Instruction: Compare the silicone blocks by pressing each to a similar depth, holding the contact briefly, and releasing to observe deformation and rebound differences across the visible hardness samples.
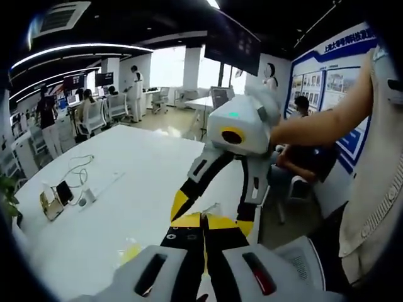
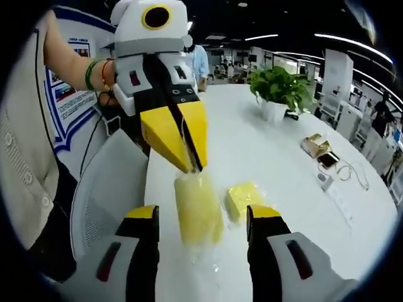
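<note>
A yellow silicone block [image 2: 198, 214] in a clear wrapper hangs between the open jaws of my right gripper [image 2: 203, 217], touching neither. My left gripper [image 2: 189, 165] comes down from the upper left and is shut on the wrapper's top edge. A second yellow block [image 2: 242, 198] lies on the white table [image 2: 264, 145] just beyond. In the left gripper view my left gripper [image 1: 203, 229] is shut, with a sliver of clear wrapper [image 1: 211, 207] at its tips. Facing it is my right gripper [image 1: 212, 215], spread open. A yellow block [image 1: 129, 251] lies on the table to the left.
A potted plant [image 2: 280, 88] stands farther along the table. Phones and cables [image 1: 60, 195] lie near its far side. A white chair [image 2: 101, 195] sits at the table edge. A seated person [image 1: 302, 157] and others fill the office behind.
</note>
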Tool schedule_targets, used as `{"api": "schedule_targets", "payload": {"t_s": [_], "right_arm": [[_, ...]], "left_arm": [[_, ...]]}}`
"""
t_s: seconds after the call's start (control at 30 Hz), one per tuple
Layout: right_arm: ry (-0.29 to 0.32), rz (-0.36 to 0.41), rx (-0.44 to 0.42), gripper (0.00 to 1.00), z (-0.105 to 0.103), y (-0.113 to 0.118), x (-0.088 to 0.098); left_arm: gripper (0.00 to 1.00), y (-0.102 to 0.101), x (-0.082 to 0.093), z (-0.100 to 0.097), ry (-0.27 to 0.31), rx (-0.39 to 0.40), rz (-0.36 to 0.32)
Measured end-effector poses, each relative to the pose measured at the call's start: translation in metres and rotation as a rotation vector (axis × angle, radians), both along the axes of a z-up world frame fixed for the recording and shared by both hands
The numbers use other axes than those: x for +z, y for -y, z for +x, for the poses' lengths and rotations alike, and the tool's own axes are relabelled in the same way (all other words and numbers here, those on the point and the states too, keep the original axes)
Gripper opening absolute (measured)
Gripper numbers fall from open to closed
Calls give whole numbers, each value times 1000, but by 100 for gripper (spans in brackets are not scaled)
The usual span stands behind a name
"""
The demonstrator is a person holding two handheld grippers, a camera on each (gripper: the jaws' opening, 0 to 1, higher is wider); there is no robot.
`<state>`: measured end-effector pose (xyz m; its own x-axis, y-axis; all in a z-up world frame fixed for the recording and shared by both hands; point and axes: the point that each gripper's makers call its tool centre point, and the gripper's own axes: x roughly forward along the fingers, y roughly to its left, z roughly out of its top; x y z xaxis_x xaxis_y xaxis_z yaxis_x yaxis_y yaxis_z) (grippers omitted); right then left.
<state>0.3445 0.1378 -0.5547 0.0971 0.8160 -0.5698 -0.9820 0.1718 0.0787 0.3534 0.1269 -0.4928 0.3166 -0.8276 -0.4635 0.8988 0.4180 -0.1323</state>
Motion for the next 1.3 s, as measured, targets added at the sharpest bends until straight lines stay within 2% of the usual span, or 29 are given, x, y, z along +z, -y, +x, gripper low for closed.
{"api": "schedule_targets", "payload": {"t_s": [0.1, 0.2, 0.27, 0.3, 0.43, 0.47, 0.67, 0.83, 0.87, 0.93, 0.97, 1.0, 1.03, 1.13, 1.17, 1.2, 1.3], "right_arm": [[6, 35, -55, 56, 2, 10, 1], [-19, 85, -147, 62, 5, 25, 4], [-7, 108, -211, 66, 8, 38, 6], [-25, 133, -244, 67, 6, 45, 7], [-31, 168, -321, 65, 1, 66, 9], [-40, 180, -337, 64, -3, 72, 9], [-54, 187, -392, 61, -24, 94, -1], [-100, 207, -420, 61, -34, 101, -9], [-105, 208, -424, 61, -36, 103, -11], [-118, 214, -437, 61, -37, 107, -14], [-127, 215, -444, 61, -37, 109, -15], [-128, 216, -446, 61, -37, 111, -16], [-130, 214, -449, 60, -37, 113, -18], [-143, 209, -460, 60, -35, 119, -22], [-147, 215, -469, 60, -34, 122, -23], [-148, 217, -471, 60, -33, 122, -23], [-156, 222, -482, 59, -29, 127, -25]], "left_arm": [[0, 2, -5, 3, -19, 14, -12], [0, 4, -12, 8, -39, 33, -19], [0, 4, -17, 12, -40, 46, -18], [0, 6, -21, 13, -63, 49, -26], [0, 11, -33, 22, -73, 73, -25], [0, 14, -37, 23, -93, 75, -31], [0, 30, -56, 40, -125, 105, -47], [0, 46, -66, 54, -168, 128, -84], [0, 49, -69, 58, -161, 133, -87], [0, 55, -72, 63, -189, 143, -105], [0, 58, -74, 67, -181, 149, -108], [0, 62, -76, 68, -210, 154, -125], [0, 64, -78, 71, -208, 160, -127], [0, 71, -85, 80, -250, 188, -165], [0, 75, -88, 83, -282, 199, -189], [0, 76, -89, 84, -283, 201, -191], [0, 78, -101, 101, -326, 268, -238]]}}
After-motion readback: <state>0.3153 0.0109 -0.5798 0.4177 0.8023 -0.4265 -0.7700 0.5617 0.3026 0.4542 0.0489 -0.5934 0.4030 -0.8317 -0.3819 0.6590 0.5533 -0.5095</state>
